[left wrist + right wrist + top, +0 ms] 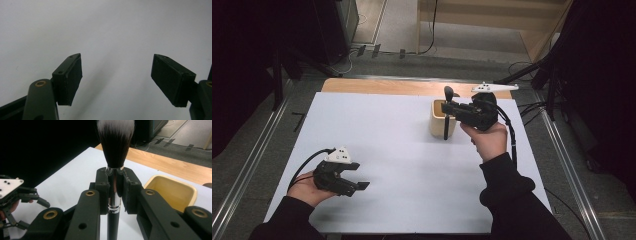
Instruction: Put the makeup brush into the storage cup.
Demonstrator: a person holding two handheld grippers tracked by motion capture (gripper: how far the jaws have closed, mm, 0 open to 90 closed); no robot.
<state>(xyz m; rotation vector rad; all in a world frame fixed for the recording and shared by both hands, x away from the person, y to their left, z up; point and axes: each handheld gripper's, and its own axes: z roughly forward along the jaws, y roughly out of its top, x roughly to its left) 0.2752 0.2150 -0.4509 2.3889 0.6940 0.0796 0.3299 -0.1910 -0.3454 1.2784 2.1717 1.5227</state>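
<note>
A: Your right gripper (451,107) is clamped on the makeup brush (115,150) at the metal ferrule, bristles up, handle pointing down. In the high view the brush (447,112) hangs at the near wall of the beige cup (438,122), handle end low against its front.

B: Step?

A: Looks like placing the brush into the cup. The handle tip isn't clearly inside; from the high view it seems to sit in front of the rim.

B: Next move?

A: Probably lift slightly, shift over the opening, lower the handle in, then release. Keep it upright or it'll catch the rim.

B: Cup contents?

A: In the right gripper view the cup (172,192) looks empty.

B: Left?

A: Your left gripper (116,77) has its jaws wide apart, holding nothing, low over the white table (387,150), well apart from the cup.
</note>
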